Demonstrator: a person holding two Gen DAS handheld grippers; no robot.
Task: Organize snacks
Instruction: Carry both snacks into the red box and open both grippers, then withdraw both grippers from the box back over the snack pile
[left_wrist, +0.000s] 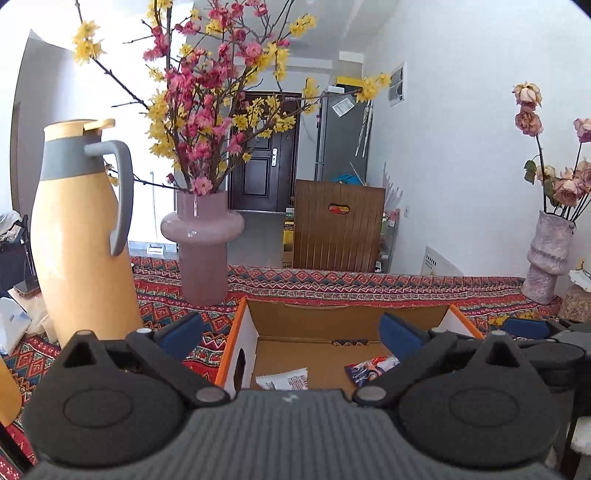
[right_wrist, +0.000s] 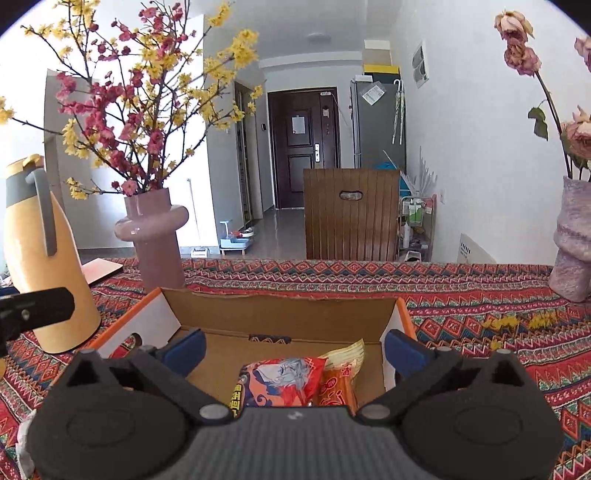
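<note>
Both the left gripper (left_wrist: 291, 334) and right gripper (right_wrist: 293, 347) hover over the cardboard box (right_wrist: 280, 314) with jaws released; snack packets (right_wrist: 284, 380) lie inside the box, beside the pink vase (right_wrist: 155, 240).

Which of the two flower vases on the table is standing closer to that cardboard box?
The smooth pink vase with the red and yellow blossoms; it stands just behind the cardboard box. The rough, textured vase of dried roses stands far off to the right.

Yellow jug (left_wrist: 79, 236) beside pink vase (left_wrist: 202, 242) on patterned tablecloth (right_wrist: 461, 295); grey vase (left_wrist: 546, 254) far right.
</note>
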